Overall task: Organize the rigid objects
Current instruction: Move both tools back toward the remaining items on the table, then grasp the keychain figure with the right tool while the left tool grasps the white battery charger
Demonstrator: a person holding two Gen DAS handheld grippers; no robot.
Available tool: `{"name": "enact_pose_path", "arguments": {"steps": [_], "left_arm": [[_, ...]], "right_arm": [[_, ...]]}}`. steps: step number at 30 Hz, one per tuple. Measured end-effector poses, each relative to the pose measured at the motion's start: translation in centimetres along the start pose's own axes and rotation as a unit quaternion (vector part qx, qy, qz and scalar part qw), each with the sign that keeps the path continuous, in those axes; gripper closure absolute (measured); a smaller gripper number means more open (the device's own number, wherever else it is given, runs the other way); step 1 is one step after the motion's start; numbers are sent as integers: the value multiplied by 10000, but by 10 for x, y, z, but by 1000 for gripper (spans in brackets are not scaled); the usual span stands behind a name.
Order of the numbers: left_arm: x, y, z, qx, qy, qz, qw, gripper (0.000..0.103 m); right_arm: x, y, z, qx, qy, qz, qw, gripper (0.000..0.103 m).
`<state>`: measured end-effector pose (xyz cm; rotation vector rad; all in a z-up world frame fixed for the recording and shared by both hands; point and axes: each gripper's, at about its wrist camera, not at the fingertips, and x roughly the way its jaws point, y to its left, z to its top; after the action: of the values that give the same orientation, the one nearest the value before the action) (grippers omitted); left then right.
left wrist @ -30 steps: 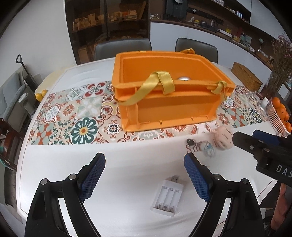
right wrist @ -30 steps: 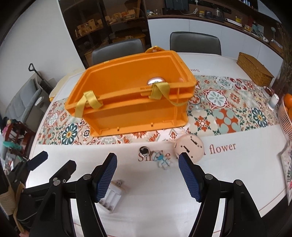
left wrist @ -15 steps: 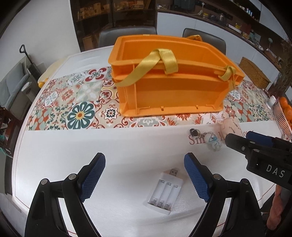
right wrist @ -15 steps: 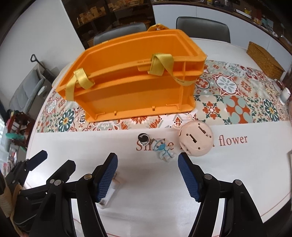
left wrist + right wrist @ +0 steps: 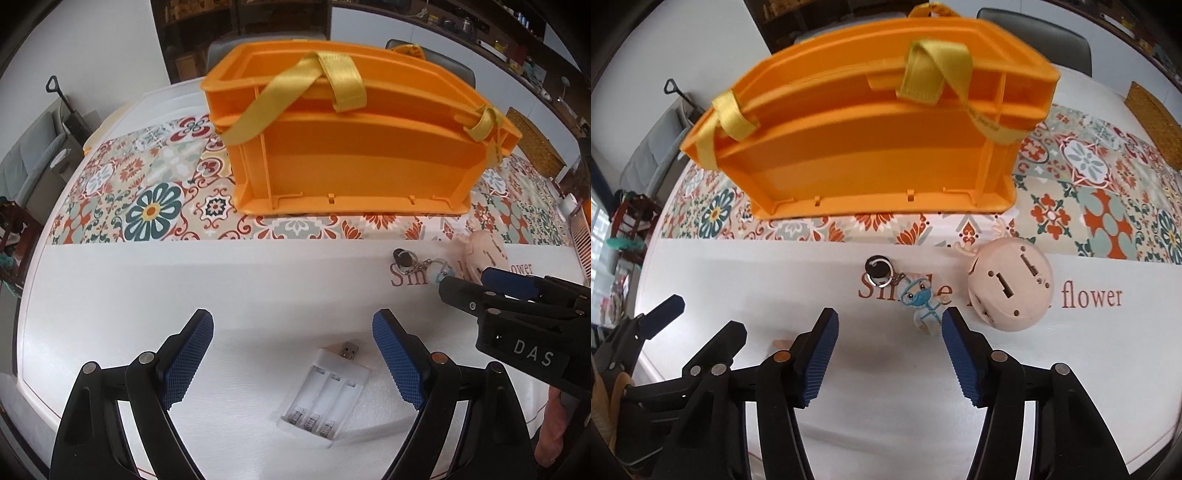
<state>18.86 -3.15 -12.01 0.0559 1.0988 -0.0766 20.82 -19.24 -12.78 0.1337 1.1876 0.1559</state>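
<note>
On the white table, orange basket with yellow straps sits on the patterned runner. Left gripper spread wide, nothing held, low over white battery charger. Right gripper also wide apart, nothing held; keychain figure just ahead between its fingertips. Pink round toy beside keychain, right.

White table with patterned runner; grey chairs behind; dark shelves along white wall.
</note>
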Motion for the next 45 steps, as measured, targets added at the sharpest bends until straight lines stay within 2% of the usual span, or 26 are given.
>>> {"name": "enact_pose_path", "arguments": {"steps": [21, 32, 36, 45], "left_arm": [[35, -15, 8, -73, 320, 185, 9993, 14], [39, -16, 9, -46, 379, 219, 9990, 14], [41, -13, 8, -73, 405, 213, 9989, 14], [32, -6, 4, -35, 336, 133, 9993, 14]], "right_arm": [[44, -15, 18, -296, 367, -87, 9988, 48], [60, -11, 21, -433, 414, -184, 9980, 56], [66, 0, 21, -546, 391, -263, 9974, 75], [59, 9, 6, -447, 354, -114, 9983, 75]]}}
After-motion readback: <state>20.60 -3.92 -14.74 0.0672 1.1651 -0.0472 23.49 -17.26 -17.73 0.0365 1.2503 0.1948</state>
